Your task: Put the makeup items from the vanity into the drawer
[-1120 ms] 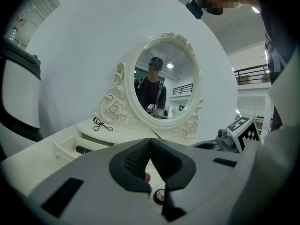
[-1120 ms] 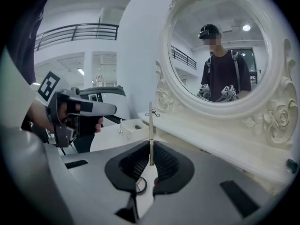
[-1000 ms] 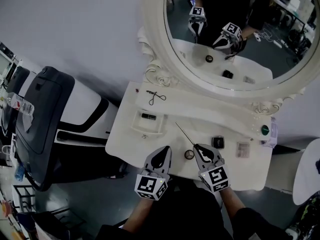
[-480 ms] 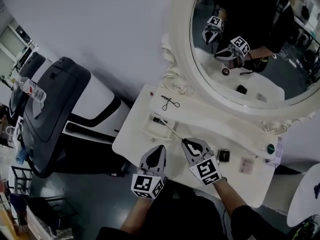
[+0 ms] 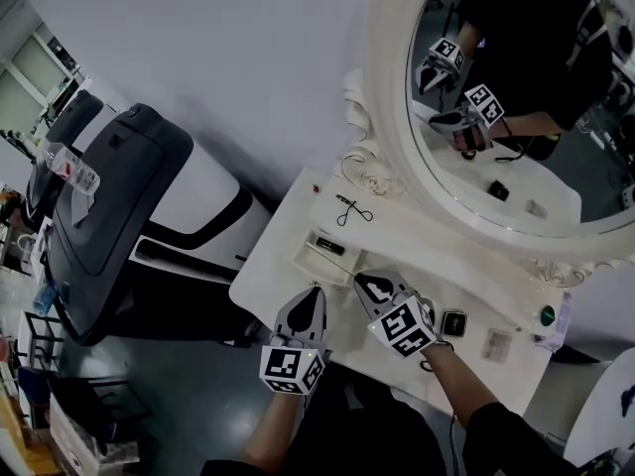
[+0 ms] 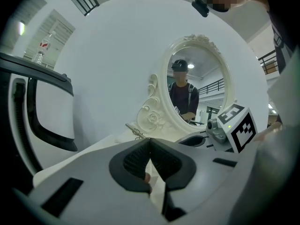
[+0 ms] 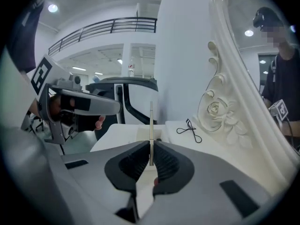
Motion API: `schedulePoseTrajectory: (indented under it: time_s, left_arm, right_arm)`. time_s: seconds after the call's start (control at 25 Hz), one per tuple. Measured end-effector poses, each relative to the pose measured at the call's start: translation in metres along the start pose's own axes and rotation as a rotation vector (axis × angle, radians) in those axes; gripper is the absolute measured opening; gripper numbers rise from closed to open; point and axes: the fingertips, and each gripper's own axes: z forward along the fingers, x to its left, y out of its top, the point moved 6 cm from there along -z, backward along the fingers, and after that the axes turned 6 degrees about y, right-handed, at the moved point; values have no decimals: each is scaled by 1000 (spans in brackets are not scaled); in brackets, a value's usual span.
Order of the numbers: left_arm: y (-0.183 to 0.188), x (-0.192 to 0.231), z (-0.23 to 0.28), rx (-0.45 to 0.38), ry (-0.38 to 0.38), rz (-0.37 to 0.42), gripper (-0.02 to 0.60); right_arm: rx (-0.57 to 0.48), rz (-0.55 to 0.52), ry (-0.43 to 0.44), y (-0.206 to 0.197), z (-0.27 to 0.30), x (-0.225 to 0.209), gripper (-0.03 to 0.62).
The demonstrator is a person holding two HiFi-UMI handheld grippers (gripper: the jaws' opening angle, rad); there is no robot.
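A thin pale makeup stick (image 7: pixel 151 125) stands upright between the pads of my right gripper (image 7: pixel 151 148), which is shut on it. In the head view that gripper (image 5: pixel 364 282) hangs over the white vanity top (image 5: pixel 278 266), right beside a small open drawer (image 5: pixel 316 263) with a black item (image 5: pixel 329 247) lying in it. My left gripper (image 5: pixel 315 296) hovers at the vanity's front edge, jaws together with nothing between them (image 6: pixel 149 143). A black eyelash curler (image 5: pixel 352 211) lies near the mirror's base, also seen in the right gripper view (image 7: pixel 190 128). A dark compact (image 5: pixel 453 322) and a small palette (image 5: pixel 496 344) rest further right.
A big oval mirror in an ornate white frame (image 5: pixel 392 137) rises behind the vanity and reflects both grippers. A black and white chair-like machine (image 5: pixel 109 216) stands to the left. A small green-topped item (image 5: pixel 547 315) sits at the right rear corner.
My right gripper has carried the stick leftward from mid-vanity to the open drawer. The left gripper has stayed near the front edge. The head view has swung left.
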Motion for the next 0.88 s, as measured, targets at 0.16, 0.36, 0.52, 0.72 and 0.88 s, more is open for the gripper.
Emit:
schedulePoseTrajectory:
  time_s: [0.16, 0.36, 0.52, 0.72, 0.88]
  left_arm:
    - [-4, 9, 8, 17, -1, -2, 15]
    - [-10, 29, 18, 47, -52, 4, 15]
    - [-15, 48, 25, 72, -100, 2, 15]
    - [-19, 67, 29, 82, -139, -6, 15]
    - [-22, 76, 30, 86, -158, -16, 15]
  right_arm:
    - [146, -29, 42, -14, 23, -1, 43]
    - [286, -91, 50, -23, 44, -1, 43]
    - [359, -122, 45, -19, 61, -2, 44]
    - [468, -179, 51, -18, 77, -3, 44]
    - [462, -193, 37, -13, 81, -2, 46]
